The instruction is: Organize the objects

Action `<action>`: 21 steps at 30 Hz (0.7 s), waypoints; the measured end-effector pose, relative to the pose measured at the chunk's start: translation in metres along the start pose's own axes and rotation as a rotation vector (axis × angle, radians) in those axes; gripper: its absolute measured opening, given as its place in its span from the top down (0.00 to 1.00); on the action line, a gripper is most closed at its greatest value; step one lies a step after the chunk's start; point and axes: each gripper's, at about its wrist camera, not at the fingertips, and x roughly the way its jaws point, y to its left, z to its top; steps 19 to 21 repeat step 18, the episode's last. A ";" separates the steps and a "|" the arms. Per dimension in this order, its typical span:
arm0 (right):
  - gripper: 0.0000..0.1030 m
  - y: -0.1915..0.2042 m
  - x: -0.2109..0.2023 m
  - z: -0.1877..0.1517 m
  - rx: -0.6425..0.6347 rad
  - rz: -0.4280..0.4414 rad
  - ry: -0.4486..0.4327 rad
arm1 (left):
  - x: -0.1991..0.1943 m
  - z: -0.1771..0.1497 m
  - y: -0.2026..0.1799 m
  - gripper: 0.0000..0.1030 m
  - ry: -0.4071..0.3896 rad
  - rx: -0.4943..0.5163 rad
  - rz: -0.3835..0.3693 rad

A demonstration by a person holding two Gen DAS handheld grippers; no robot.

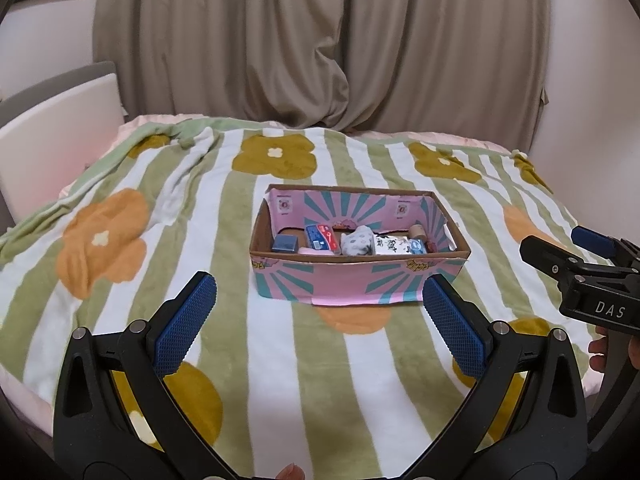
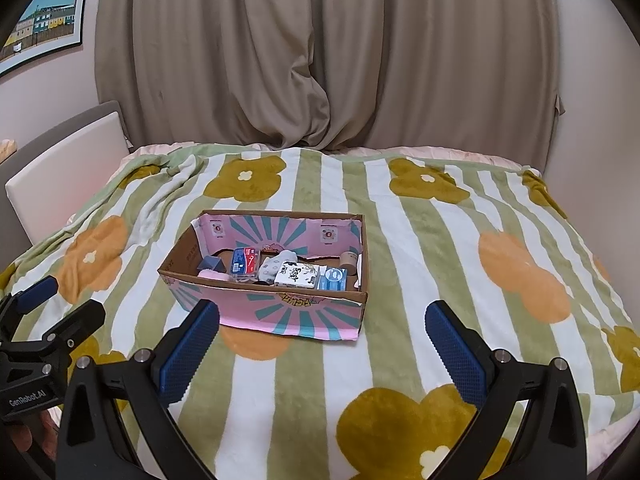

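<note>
The cardboard box [image 2: 264,276], small items inside, sits ahead of both grippers' wide-apart, empty jaws, the blanket [image 2: 440,240] bare around: fitting either unpacking ahead or packing finished.

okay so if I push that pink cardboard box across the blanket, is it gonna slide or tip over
The pink cardboard box is low and wide, so it probably won't tip. The plush blanket will likely drag on its base and bunch rather than let it slide cleanly. Its thin open-top walls may flex if pushed near the rim, so pushing low seems safer.
</note>
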 end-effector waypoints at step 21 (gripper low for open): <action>0.00 -0.005 0.004 -0.002 0.003 -0.012 0.008 | -0.001 -0.002 -0.006 0.00 -0.021 -0.002 -0.031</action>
